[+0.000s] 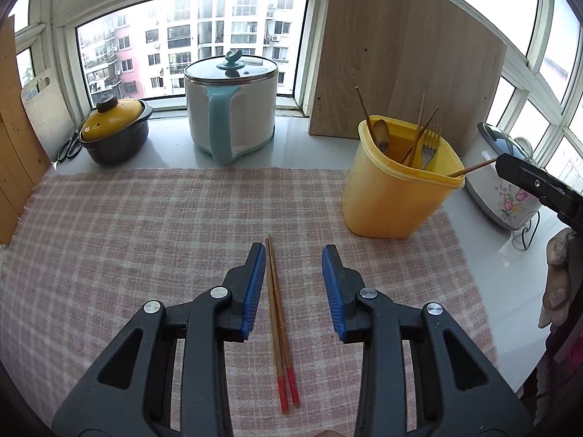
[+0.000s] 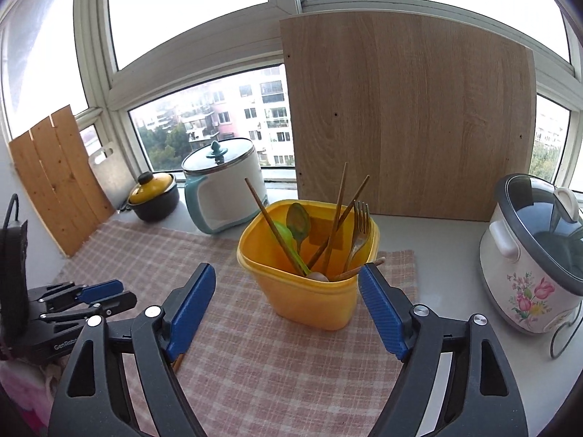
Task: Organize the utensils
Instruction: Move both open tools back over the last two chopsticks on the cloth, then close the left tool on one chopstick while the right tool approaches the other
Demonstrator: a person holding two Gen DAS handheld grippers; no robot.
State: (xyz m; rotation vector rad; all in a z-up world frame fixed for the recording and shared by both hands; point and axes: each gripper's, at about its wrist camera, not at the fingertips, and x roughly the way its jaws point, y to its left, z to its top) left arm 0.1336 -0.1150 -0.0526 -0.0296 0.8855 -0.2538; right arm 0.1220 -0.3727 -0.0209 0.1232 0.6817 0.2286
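On the pink-and-white checked cloth (image 1: 145, 225) covering the counter (image 1: 484, 255), a pair of thin wooden chopsticks w/ red-painted ends (image 1: 278, 324) lies flat betw. the blue pads of my left hand-held gripper (image 1: 293, 287). Jaws stand apart, the left pad just beside the sticks, the right pad well clear, so nothing is clamped yet. My right hand-held gripper (image 2: 288, 309) is wide apart too and empty, hovering in front of the yellow plastic utensil tub (image 2: 309, 291), which already holds a fork, spoons and several chopsticks; one stick leans out over the rim toward the right pad. I judge the step in hand is picking up the last pair w/ the left. To do it well: shift the gripper a bit so the sticks sit centred betw. the pads, not hugging one side, else closing will shove them sideways or split the pair. Get the pad tips down onto the cloth before squeezing, since the sticks are thin and lie flat; a high close would miss. Grip toward the middle of their length so they don't tip when lifted. Watch that the cloth doesn't bunch into the jaws. Keep the right one clear of the tub's mouth, approx. where the left must come in, and don't knock the leaning stick.
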